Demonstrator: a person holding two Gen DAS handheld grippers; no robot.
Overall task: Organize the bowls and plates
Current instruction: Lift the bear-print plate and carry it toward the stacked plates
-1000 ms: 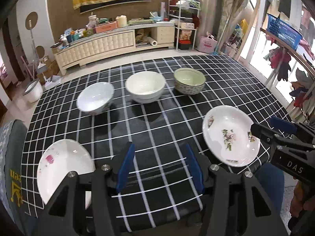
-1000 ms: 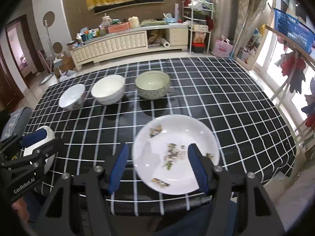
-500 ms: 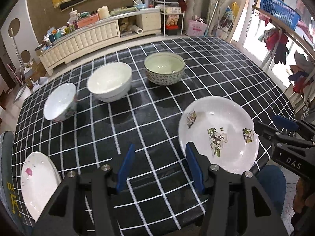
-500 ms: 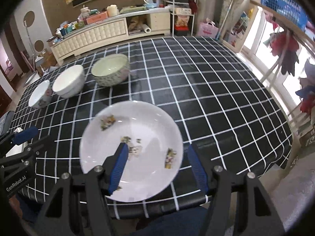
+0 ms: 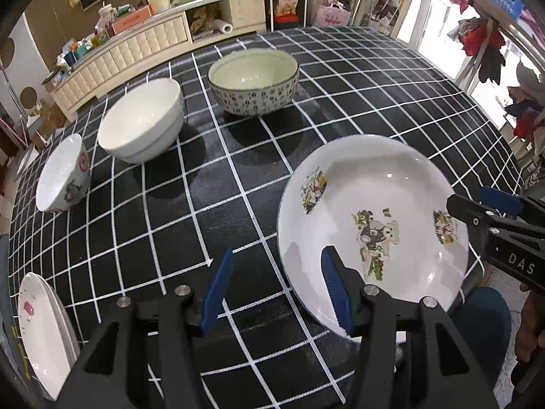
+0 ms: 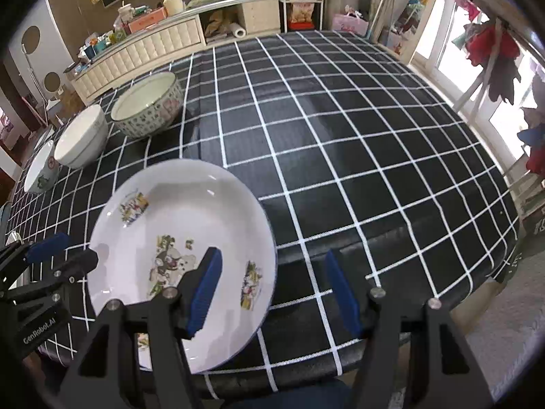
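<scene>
up close, can see the left gripper (image 5: 276,291) wide open, gripping nothing, with one blue finger (image 5: 335,289) over the left rim of the picture plate (image 5: 374,204). same for the right gripper (image 6: 272,291): wide open, nothing pinched, set with the plate's right rim between its fingers. probably placed like that, one on each side, to grab the plate by its thin rim, with nothing else to pinch on a flat plate. hard to tell if touching the rim yet. looks to be lying on the checked tablecloth (image 5: 204,204) at the near edge of the table, maybe poking a bit over the edge, good for slipping a finger under. holds no food, only little painted pictures and a puppy. off to the near left, at the table's edge, another white plate (image 5: 37,334) with a pink mark, bare too; maybe more than one stacked there, too hard to tell. likely the spot to put the picture plate, plate on plate. farther back, three bowls in a row, well apart from the plates: a small bowl (image 5: 63,173) with a red mark on its side, then a plain white bowl (image 5: 143,119) just beside it, then a dotted bowl (image 5: 253,81) with a pale green inside. nothing in any of them. all mouth up, so easy to nest later, small into big. behind the table, a long cabinet (image 5: 136,44) full of clutter.
</scene>
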